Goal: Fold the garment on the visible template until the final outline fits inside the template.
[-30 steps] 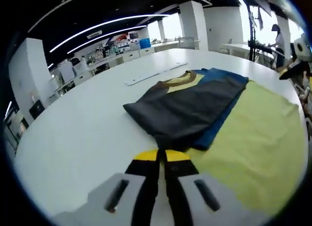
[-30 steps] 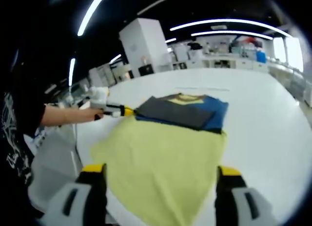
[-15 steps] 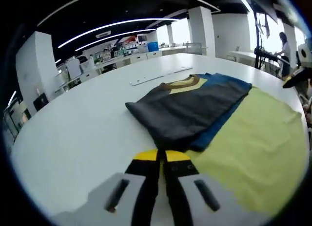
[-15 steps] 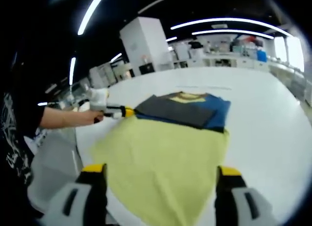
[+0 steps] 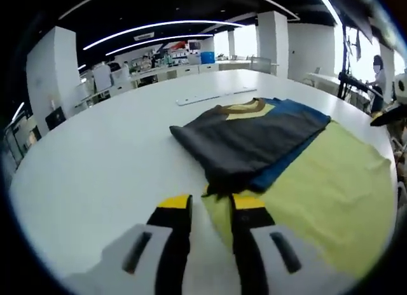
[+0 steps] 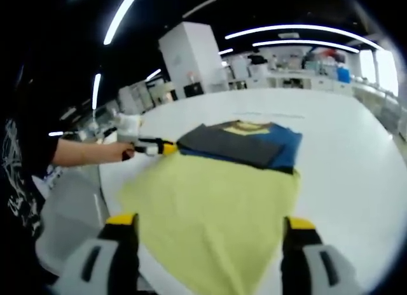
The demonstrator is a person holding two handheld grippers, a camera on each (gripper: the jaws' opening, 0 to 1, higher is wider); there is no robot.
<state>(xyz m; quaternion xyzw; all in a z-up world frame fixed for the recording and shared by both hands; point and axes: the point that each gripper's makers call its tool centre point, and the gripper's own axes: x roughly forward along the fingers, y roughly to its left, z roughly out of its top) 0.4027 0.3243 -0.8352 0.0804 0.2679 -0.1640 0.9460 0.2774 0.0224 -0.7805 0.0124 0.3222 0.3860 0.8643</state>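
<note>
The folded garment (image 5: pixel 254 139), dark grey over blue with a yellow collar patch, lies on the far part of a yellow-green template cloth (image 5: pixel 331 193). My left gripper (image 5: pixel 211 205) is low at the near corner of that cloth, its yellow-tipped jaws a little apart and the cloth's corner between them, just short of the garment's near edge. In the right gripper view the garment (image 6: pixel 238 142) lies beyond the template (image 6: pixel 216 203). The left gripper (image 6: pixel 159 147) sits at its left corner, held by a hand. My right gripper (image 6: pixel 210 222) hovers wide open over the template's near end.
Everything rests on a large white round table (image 5: pixel 95 161). A thin white strip (image 5: pixel 216 95) lies beyond the garment. The person's arm (image 6: pixel 82 152) reaches in from the left. The table's edge curves close below the right gripper. Benches and pillars stand far behind.
My left gripper's jaws, pressed together before, have parted slightly. The left view has shifted a little toward the garment. The right gripper has stayed wide open and still.
</note>
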